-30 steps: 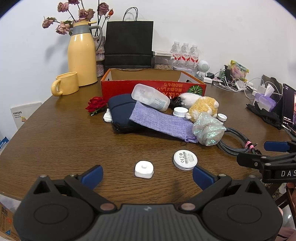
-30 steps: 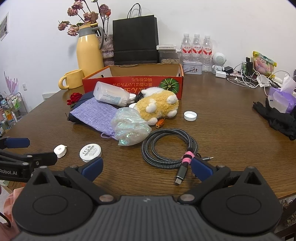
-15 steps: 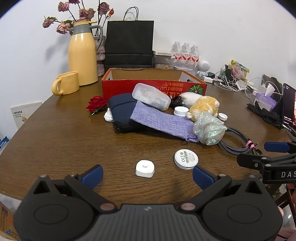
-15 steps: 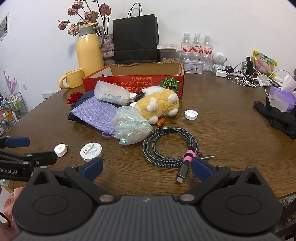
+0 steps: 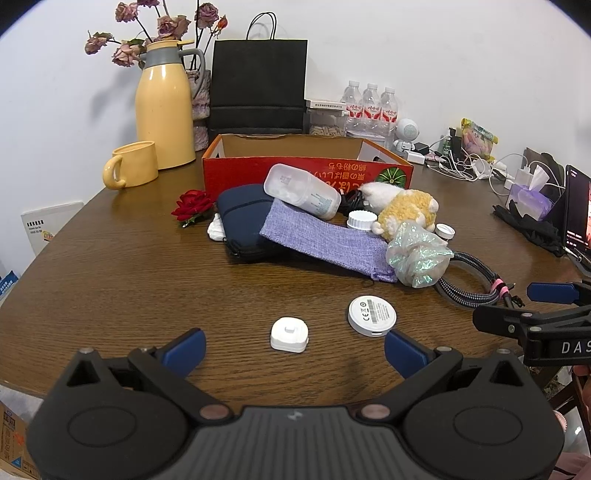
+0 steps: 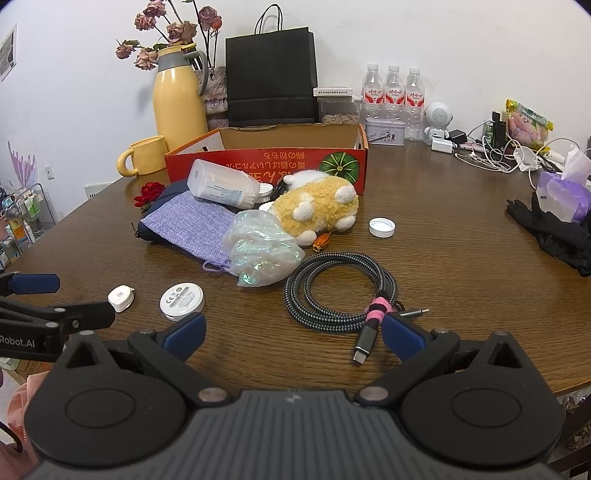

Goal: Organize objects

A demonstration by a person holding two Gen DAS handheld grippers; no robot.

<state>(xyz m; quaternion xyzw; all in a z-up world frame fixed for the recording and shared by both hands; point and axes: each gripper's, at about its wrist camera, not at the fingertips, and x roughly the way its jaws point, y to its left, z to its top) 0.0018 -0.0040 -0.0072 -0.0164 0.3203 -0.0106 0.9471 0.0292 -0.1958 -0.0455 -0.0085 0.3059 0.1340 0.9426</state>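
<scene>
We hold both tools released: the left tool (image 5: pixel 293 349) frames the white plug (image 5: pixel 289 335), the right tool (image 6: pixel 291 332) probably targets the cable (image 6: pixel 340 291) for the box (image 5: pixel 295 168).

Plain white wall (image 6: pixel 443 33) behind, round dark brown wood-grain desk (image 6: pixel 461 258), small wire storage rack (image 6: pixel 26 210) at left, even soft lighting

- Yellow jug (image 5: pixel 164 107) with dried roses, yellow mug (image 5: pixel 131 164) beside it
- Black paper bag (image 6: pixel 271 75) against wall
- Three water bottles (image 6: pixel 392 90)
- Black gloves (image 6: pixel 554 230) on tabletop (image 6: pixel 461 240)
</scene>
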